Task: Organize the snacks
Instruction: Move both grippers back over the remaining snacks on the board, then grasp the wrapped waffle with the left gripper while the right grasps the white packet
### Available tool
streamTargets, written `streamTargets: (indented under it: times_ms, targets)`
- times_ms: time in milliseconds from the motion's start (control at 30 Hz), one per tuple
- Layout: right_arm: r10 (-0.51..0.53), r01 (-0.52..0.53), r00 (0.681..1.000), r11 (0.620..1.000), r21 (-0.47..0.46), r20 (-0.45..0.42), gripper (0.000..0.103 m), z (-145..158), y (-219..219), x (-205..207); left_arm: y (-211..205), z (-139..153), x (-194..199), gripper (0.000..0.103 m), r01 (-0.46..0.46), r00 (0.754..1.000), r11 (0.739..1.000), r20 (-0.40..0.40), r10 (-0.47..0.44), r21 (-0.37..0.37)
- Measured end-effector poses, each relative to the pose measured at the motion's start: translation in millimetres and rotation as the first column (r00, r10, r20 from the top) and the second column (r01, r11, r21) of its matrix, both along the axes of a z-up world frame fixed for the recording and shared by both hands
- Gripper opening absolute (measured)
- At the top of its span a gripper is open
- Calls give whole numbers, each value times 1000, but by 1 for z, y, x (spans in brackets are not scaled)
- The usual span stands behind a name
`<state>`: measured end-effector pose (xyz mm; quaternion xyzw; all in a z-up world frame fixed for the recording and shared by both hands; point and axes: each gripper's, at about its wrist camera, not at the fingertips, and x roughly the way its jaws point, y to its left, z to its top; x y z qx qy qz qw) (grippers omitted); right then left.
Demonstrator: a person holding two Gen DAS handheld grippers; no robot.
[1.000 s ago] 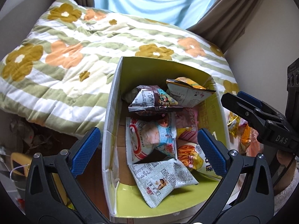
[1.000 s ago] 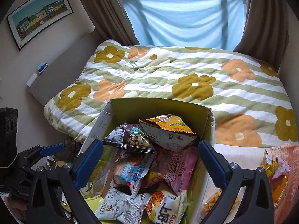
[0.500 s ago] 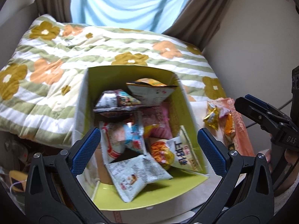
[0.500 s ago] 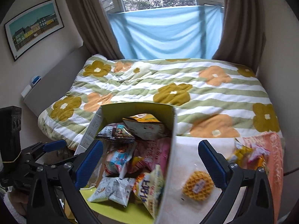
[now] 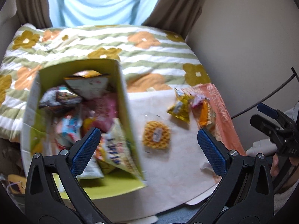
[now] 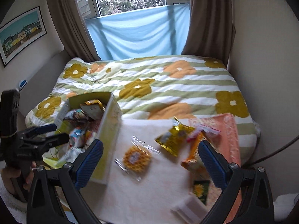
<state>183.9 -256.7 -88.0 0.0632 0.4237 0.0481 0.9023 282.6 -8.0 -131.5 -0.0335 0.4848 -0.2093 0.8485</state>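
Observation:
A green cardboard box (image 5: 127, 100) (image 6: 110, 130) packed with several snack bags stands at the left. To its right, on a white cloth (image 5: 168, 168) (image 6: 149, 186), lie a wrapped round waffle (image 5: 156, 137) (image 6: 136, 158), a yellow packet (image 5: 180, 110) (image 6: 173, 136) and an orange packet (image 5: 205, 115) (image 6: 194, 149). My left gripper (image 5: 148, 131) (image 6: 59, 132) is open and holds nothing, hovering near the box's right wall and the waffle. My right gripper (image 6: 150, 143) (image 5: 263, 115) is open too, above the waffle and loose packets. Both views are motion-blurred.
A bed with a green-striped floral quilt (image 6: 168, 85) lies behind, under a window with brown curtains. A salmon cloth (image 5: 222, 112) (image 6: 229, 130) lies at the right edge by the wall. A dark green packet (image 6: 200, 188) and a white object (image 6: 188, 207) lie near the front.
Both grippers have swung to the right, away from above the box toward the loose snacks on the white cloth. Both stayed open and took hold of nothing.

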Motion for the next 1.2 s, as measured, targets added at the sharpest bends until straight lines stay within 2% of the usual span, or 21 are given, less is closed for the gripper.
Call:
streamTargets:
  times_ms: [100, 233, 367, 467, 700, 933, 1067, 1200]
  targets:
    - [13, -14, 1000, 999, -32, -25, 101, -11, -29, -12, -44, -18, -2, 103, 7, 999, 999, -47, -5, 44]
    - [37, -40, 998, 995, -87, -42, 101, -28, -62, -29, -97, -44, -4, 103, 34, 995, 990, -101, -20, 140]
    - [62, -65, 995, 997, -31, -81, 101, -51, -88, -39, -129, -68, -9, 103, 33, 991, 973, -135, -2, 230]
    - [81, -84, 989, 996, -24, -122, 101, -70, -99, -47, -136, -83, -3, 103, 31, 988, 956, -156, 15, 290]
    - [113, -122, 983, 991, -53, -147, 101, -99, -108, -66, -150, -132, 24, 103, 97, 976, 892, -219, 2, 441]
    - [149, -184, 956, 975, -121, -251, 101, -136, -93, -64, -155, -171, 51, 101, 191, 956, 839, -291, -41, 509]
    - [158, -196, 941, 975, -103, -299, 101, -151, -89, -61, -154, -192, 63, 96, 233, 939, 821, -341, -49, 522]
    - [175, -220, 926, 970, -103, -334, 101, -164, -82, -61, -152, -203, 72, 95, 247, 932, 816, -360, -51, 523]
